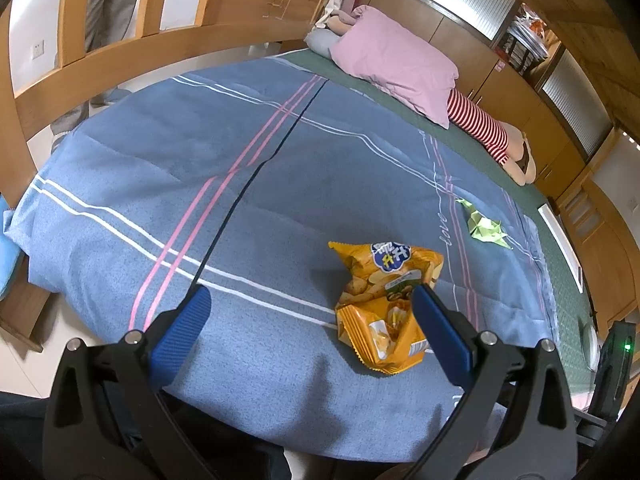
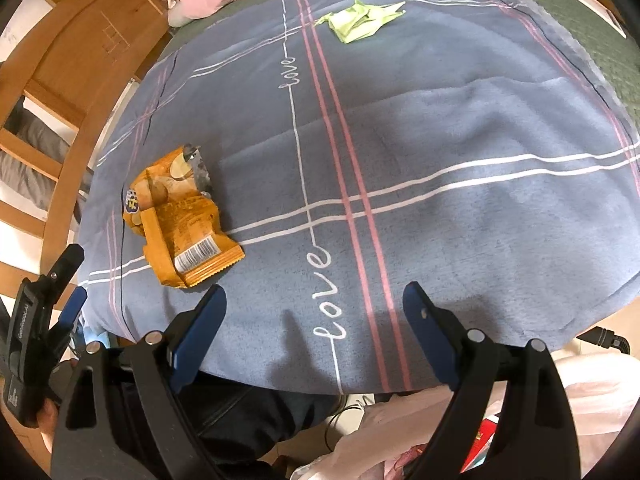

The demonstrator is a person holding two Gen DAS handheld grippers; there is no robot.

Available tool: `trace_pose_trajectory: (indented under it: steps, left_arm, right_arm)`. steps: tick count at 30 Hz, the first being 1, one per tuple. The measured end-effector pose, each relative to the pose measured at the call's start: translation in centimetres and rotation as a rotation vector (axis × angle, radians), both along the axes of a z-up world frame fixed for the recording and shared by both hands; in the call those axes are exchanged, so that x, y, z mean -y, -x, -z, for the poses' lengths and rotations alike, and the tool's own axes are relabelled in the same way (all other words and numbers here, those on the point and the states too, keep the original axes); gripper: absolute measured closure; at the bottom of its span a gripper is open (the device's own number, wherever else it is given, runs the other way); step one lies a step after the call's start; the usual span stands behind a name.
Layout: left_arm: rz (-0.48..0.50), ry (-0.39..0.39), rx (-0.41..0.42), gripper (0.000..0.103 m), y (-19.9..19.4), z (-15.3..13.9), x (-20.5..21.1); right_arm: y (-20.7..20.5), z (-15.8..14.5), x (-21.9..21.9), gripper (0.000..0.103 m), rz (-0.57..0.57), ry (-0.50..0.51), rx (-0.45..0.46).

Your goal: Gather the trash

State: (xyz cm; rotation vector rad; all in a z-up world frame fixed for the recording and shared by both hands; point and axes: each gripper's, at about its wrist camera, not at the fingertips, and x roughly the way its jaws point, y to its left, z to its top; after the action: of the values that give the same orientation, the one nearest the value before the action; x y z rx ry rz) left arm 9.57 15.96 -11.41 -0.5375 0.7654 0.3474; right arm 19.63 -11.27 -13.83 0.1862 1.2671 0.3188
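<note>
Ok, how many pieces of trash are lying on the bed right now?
2. The orange chip bag lies on the blue quilt near its front edge; the crumpled green paper lies further back, toward the pillow end. More may be hidden out of view.

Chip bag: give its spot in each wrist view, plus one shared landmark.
Left wrist: chip bag lies lower centre-right on the quilt, just beside the left gripper's right finger.
Right wrist: chip bag lies left of centre, ahead-left of the right gripper.
Shared landmark: green paper.
</note>
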Motion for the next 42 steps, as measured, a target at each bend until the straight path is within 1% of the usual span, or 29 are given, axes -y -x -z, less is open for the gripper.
trace_pose_trajectory:
  steps: [7,9,13,16,22,29,31,34,36,38,39,40,41,42]
  left_arm:
    - [0.007,-0.003,-0.004,0.003,0.0,0.1,0.0]
    - [0.017,-0.001,-0.003,0.003,-0.1,0.0,0.1]
    - [0.052,0.009,0.001,0.003,-0.2,0.1,0.4]
    - [0.077,-0.003,-0.01,0.003,-0.5,0.2,1.0]
    - [0.096,-0.027,-0.016,0.003,-0.5,0.2,1.4]
    - [0.107,-0.02,-0.019,0.003,-0.8,0.2,1.4]
    - [0.125,0.029,-0.012,0.003,-0.9,0.5,1.0]
    - [0.128,0.147,0.002,0.003,-0.9,1.1,0.1]
    - [0.128,0.189,0.029,0.003,-0.7,1.2,-0.3]
    - [0.141,0.201,0.052,0.003,-0.7,1.1,-0.1]
    - [0.171,0.222,0.056,0.003,-1.1,1.2,0.4]
    - [0.21,0.243,0.042,0.003,-1.8,1.5,1.1]
    - [0.237,0.247,0.022,0.003,-2.5,1.8,1.7]
    - [0.267,0.224,-0.012,0.003,-3.6,2.1,2.6]
  right_arm:
    - [0.3,-0.7,0.3,0.015,0.015,0.015,0.025]
    - [0.6,-1.1,0.5,0.015,0.018,0.018,0.044]
    - [1.1,-2.4,1.6,0.015,0.037,-0.011,0.113]
    - [1.2,-3.0,2.4,0.015,0.048,-0.025,0.139]
    - [1.0,-2.6,2.5,0.015,0.052,-0.012,0.121]
    - [1.1,-2.3,2.0,0.015,0.032,0.033,0.117]
    - [1.1,-2.4,2.0,0.015,0.047,0.045,0.118]
    - [1.4,-2.7,2.2,0.015,0.054,0.03,0.127]
    - [1.7,-3.1,2.7,0.015,0.053,0.034,0.144]
    - [1.9,-3.5,3.4,0.015,0.062,0.053,0.167]
    - [1.9,-3.6,3.7,0.015,0.068,0.057,0.172]
    - [1.9,-3.6,3.9,0.015,0.074,0.058,0.174]
    - [1.8,-3.5,4.5,0.015,0.089,0.056,0.171]
    - [1.6,-3.6,4.7,0.015,0.096,0.054,0.168]
